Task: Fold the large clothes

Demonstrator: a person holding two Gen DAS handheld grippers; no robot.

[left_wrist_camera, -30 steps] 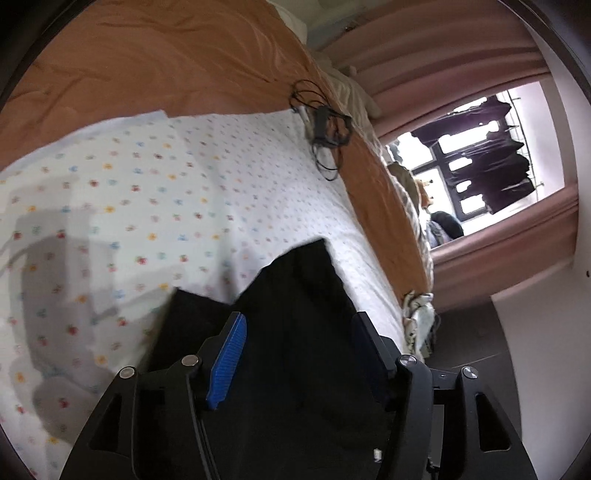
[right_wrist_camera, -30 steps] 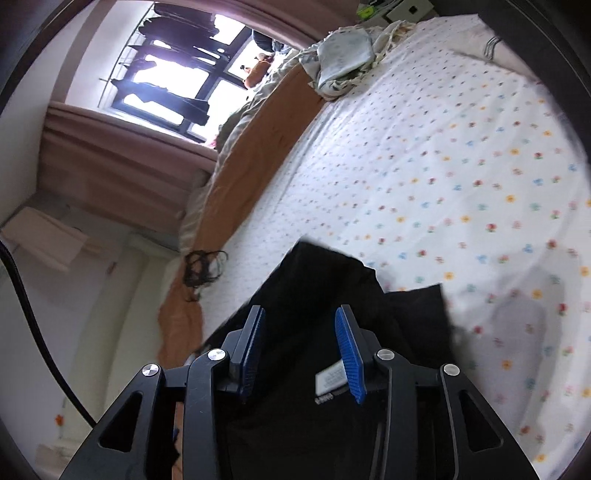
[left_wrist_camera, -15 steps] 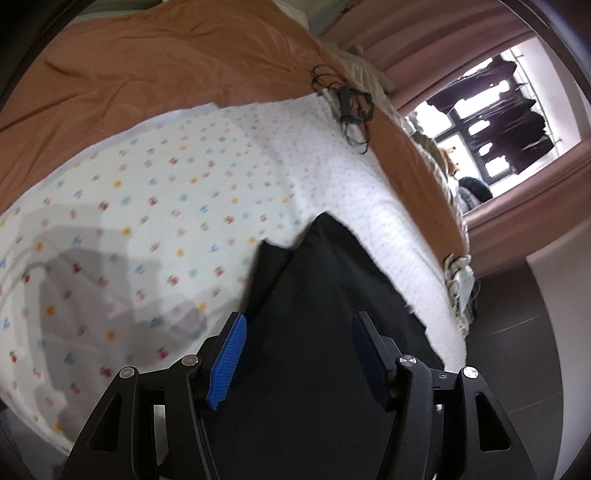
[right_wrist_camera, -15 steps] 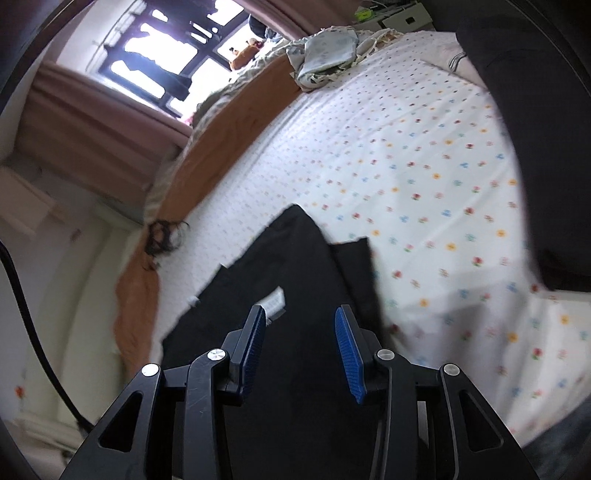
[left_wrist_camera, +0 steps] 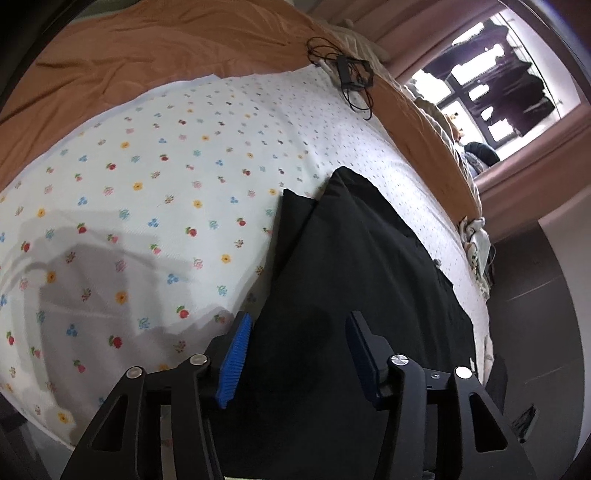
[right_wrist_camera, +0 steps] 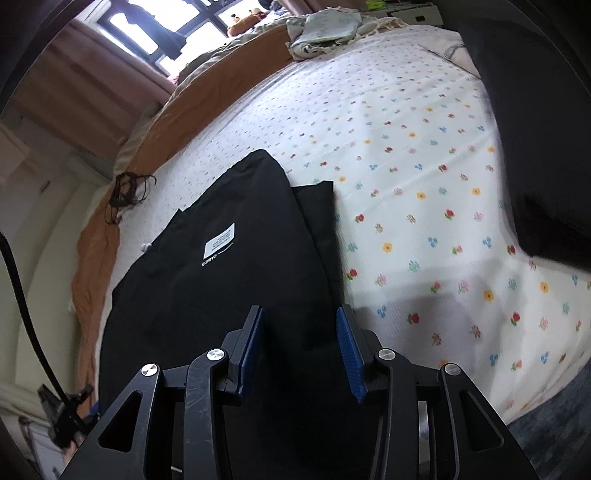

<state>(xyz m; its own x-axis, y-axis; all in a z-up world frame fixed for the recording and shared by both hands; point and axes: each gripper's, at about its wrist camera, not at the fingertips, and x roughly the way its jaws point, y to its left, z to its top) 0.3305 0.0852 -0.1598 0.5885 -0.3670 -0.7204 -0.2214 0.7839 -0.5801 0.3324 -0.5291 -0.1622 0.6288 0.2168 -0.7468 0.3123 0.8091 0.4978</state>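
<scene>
Since a second ago both tools have pulled back and up, and the black garment (left_wrist_camera: 354, 280) now lies spread out flatter on the bed, with its white label (right_wrist_camera: 218, 242) showing.

The left gripper (left_wrist_camera: 295, 354) has its two blue fingers spread apart with nothing between them — it hangs just over the near part of the black cloth. The right gripper (right_wrist_camera: 300, 347) is spread too and holds nothing; it hangs over the same cloth near its right edge. A smaller dark flap (right_wrist_camera: 317, 206) sticks out beside the main panel.

The garment sits on the flowered sheet (left_wrist_camera: 147, 192), close to the near edge of the bed. It looks soft and floppy, and not very heavy. I think it will sag and slip if pinched in the middle, so the corners or the long side edges look like the best places to take hold, one tool on each.

Counting — one black garment, one white label, two grippers. Farther off there is one brown blanket (left_wrist_camera: 155, 48), one tangle of black cable (left_wrist_camera: 347, 74) and one pile of pale cloth (right_wrist_camera: 325, 35). One more big dark thing (right_wrist_camera: 535, 147) sits at the right, too blurry to name.
</scene>
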